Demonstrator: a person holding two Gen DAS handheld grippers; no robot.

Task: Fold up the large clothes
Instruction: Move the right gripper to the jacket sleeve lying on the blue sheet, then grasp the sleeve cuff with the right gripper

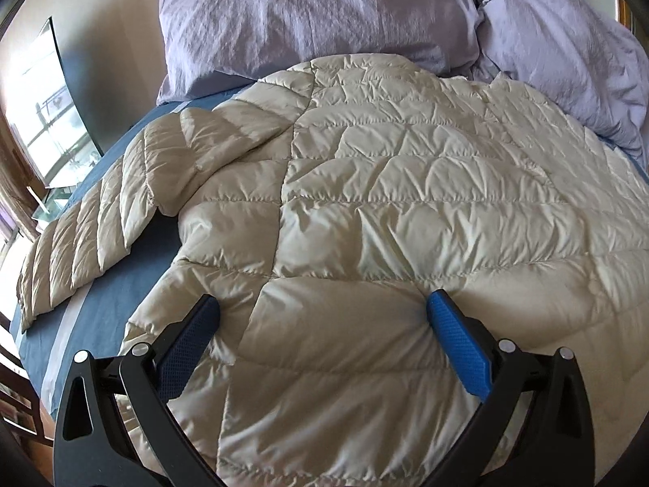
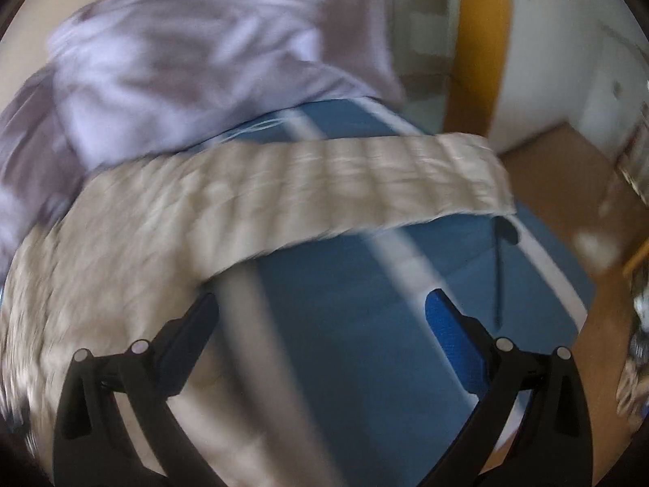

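Left tongs point(image 1: 322, 316) gape wide over the puffer jacket point(image 1: 385, 186), spread back-up on the bed point(image 1: 105, 162). Right tongs point(image 2: 322, 316) gape too, holding nothing, beside its sleeve point(image 2: 365, 178). I judge it light, puffy, slick; pinch cuff or hem.

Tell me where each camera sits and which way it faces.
Left wrist: on the left gripper, low over the quilted jacket, facing the lilac pillows; only its open fingers show.
Right wrist: on the right gripper, blurred, over the blue sheet, facing a jacket sleeve; open fingers show.
Shared: jacket, sheet, lilac bedding.
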